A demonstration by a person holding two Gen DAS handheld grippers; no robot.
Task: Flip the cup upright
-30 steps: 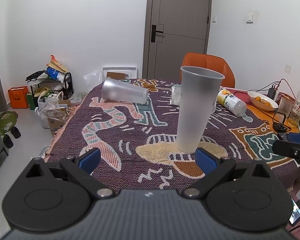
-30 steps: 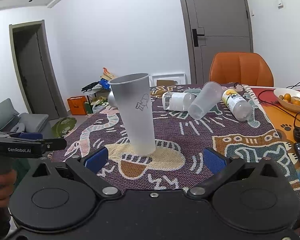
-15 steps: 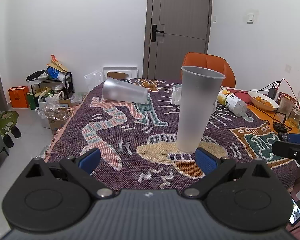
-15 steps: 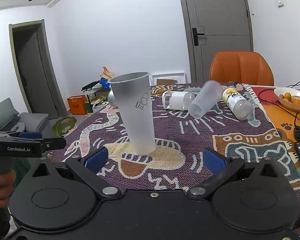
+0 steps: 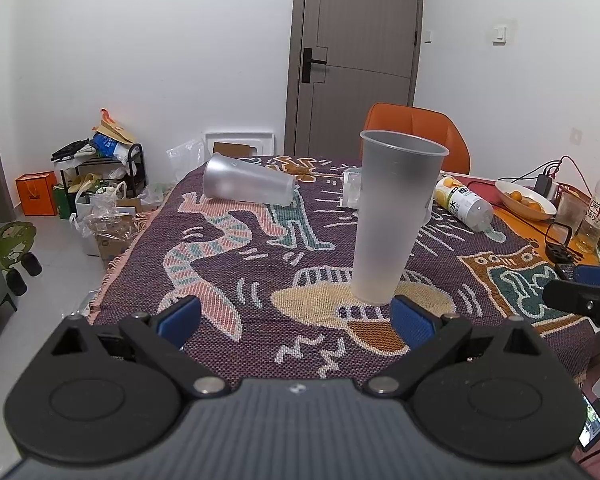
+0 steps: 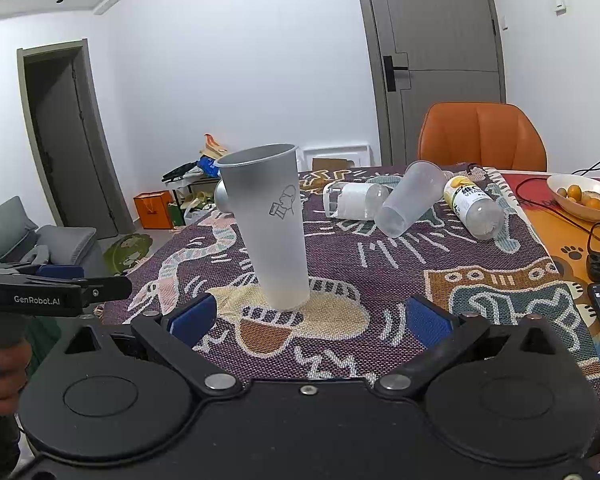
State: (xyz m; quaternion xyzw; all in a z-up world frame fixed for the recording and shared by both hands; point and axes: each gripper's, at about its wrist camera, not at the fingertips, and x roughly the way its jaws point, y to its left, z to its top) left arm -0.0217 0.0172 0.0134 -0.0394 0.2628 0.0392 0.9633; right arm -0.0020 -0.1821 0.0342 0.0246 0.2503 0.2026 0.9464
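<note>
While the cup (image 5: 394,216) stands upright as before, both grippers' fingers (image 5: 410,318) (image 6: 424,320) remain spread wide, empty.

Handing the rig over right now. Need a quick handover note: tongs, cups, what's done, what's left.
Left tongs: open, empty, short of the upright cup.
Right tongs: open, empty, also facing that cup.
Done: one frosted cup stands mouth up on the patterned blanket.
Left: two cups on their sides, one at the far left, one leaning by the lying bottles.
Next is likely the far-left cup.
</note>
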